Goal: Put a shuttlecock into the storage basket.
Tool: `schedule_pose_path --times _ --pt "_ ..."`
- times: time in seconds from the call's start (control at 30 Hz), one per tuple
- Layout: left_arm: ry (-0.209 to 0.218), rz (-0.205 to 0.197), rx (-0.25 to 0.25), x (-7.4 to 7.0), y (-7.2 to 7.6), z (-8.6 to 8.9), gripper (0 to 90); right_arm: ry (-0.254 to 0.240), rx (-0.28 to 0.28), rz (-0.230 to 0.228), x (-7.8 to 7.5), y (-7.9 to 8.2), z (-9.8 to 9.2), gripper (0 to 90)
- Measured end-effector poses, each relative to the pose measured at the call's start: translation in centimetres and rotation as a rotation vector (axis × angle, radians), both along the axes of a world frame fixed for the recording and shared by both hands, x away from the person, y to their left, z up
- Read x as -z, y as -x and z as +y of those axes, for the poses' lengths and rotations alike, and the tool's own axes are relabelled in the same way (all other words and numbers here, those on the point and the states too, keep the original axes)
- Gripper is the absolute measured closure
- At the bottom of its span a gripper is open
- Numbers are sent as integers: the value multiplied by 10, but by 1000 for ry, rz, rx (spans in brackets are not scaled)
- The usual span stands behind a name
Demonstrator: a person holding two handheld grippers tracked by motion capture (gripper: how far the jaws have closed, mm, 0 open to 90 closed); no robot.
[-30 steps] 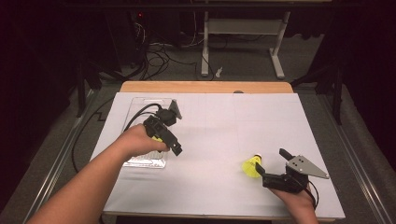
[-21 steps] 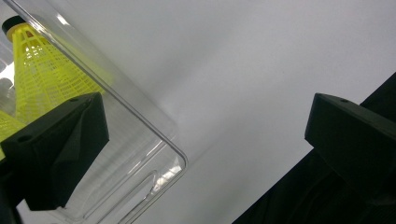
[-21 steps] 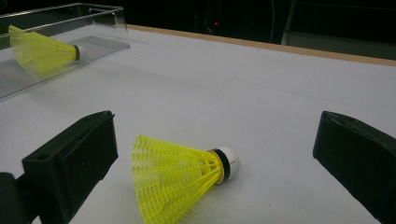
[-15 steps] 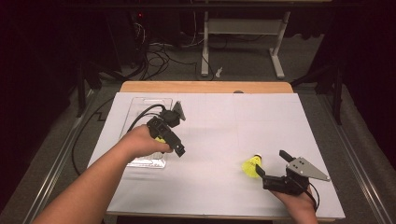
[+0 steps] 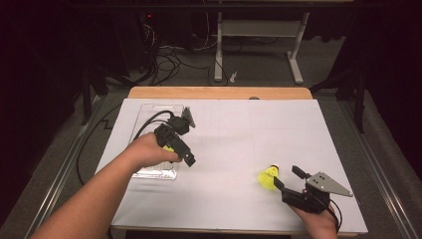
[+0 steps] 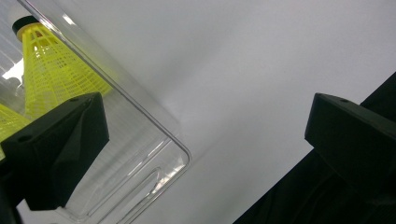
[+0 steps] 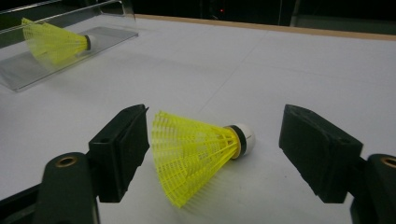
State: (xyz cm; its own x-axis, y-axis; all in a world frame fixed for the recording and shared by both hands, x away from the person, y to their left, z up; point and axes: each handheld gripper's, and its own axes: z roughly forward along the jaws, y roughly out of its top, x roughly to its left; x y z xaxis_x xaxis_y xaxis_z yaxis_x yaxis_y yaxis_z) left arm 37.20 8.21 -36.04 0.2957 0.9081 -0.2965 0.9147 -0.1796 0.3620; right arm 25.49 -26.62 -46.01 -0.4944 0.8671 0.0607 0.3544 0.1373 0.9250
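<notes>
Right tool (image 7: 215, 144): jaws just closing, shuttlecock (image 7: 198, 151) between them, ungripped. Left tool (image 6: 205, 140): released, over clear tray (image 6: 140, 135) on surface (image 5: 239, 139).

No lettering, label, brand, number or sign can be read on anything here.

The high view looks forward and down from above the person's side onto the whole white-covered table (image 5: 224, 149). The left gripper view looks steeply down, very near the clear plastic tray (image 6: 154, 140). The right gripper view looks low and level across the tabletop, close to a yellow mesh-skirted shuttlecock (image 7: 196, 149), sharing that tray far off.
</notes>
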Motion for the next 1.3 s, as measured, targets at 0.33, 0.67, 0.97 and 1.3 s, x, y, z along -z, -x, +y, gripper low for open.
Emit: schedule_pose_path --times 0.33,0.67,0.97,1.3 --pt "3 -2 -1 0 0 0 9 -2 -42 47 6 0 4 443" --pt "-2 -4 0 0 0 2 9 25 -28 112 11 -2 8 561" --pt "3 -5 -3 -2 1 3 9 64 -9 159 15 -5 14 577" --pt "9 -4 -4 -2 1 2 9 85 21 173 16 -7 16 630"
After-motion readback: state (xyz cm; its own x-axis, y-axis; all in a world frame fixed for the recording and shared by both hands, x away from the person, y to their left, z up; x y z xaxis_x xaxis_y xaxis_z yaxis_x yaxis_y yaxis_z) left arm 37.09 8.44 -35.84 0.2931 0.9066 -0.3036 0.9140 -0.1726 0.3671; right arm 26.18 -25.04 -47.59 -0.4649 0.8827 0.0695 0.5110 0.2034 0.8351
